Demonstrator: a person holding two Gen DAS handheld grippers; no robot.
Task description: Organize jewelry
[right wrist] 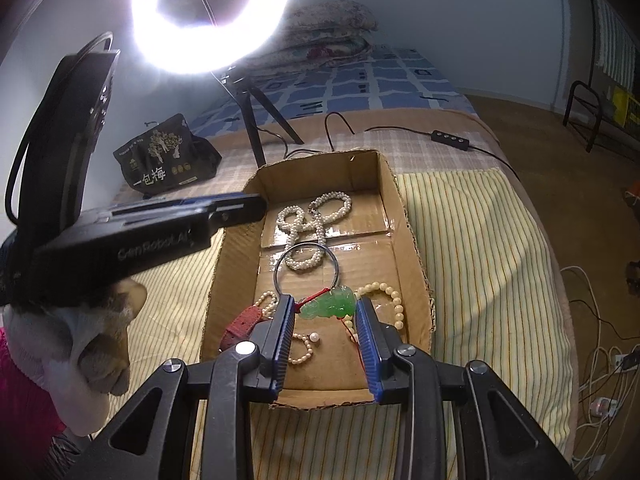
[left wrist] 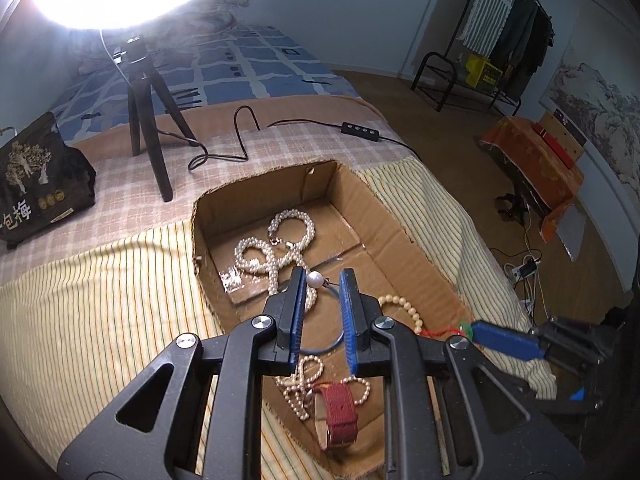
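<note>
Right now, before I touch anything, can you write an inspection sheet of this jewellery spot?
Surface: yellow striped cloth.
Job's things: brown cardboard box holding white pearl strands, red woven watch strap, cream bead bracelet.
Clutter: black printed pouch.
Grippers: right hand-held gripper shut on green jade pendant; left hand-held gripper grip unclear, white pearl at its tips.
Cables: black lamp cable with switch.
Surroundings: bright ring light on tripod, clothes rack.

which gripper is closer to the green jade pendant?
Right. The right gripper has the pendant between its fingers; the left gripper is off to the side, over the box, holding a pearl earring.
</note>
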